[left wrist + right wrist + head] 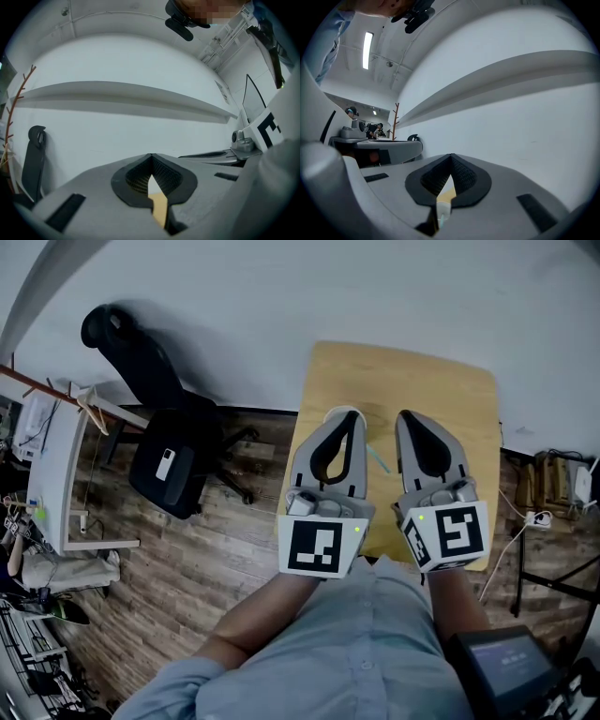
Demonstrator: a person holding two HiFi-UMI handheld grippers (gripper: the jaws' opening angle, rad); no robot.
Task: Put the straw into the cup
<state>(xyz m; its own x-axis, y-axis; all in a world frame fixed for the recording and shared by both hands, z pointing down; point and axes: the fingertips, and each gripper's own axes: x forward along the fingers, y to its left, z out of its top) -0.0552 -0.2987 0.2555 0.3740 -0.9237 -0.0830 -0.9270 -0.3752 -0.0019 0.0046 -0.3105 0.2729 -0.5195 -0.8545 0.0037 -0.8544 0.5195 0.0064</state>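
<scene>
Both are clenched on nothing: the left tongs [151, 156] and the right tongs [451, 156] each have their tips pressed together, with only a sliver of wood showing through the hollow behind. From above they sit side by side over the little wooden counter [450, 390], tips pointing to 12 o'clock. The pale teal straw [378, 461] lies flat on the counter between them, slanting from 11 to 5 o'clock. Off at 9 o'clock a black office chair [164, 465] stands on the plank floor [187, 568].

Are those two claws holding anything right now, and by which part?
Nothing is held. Left gripper and right gripper are both shut empty above the table; the straw lies loose between them.
</scene>
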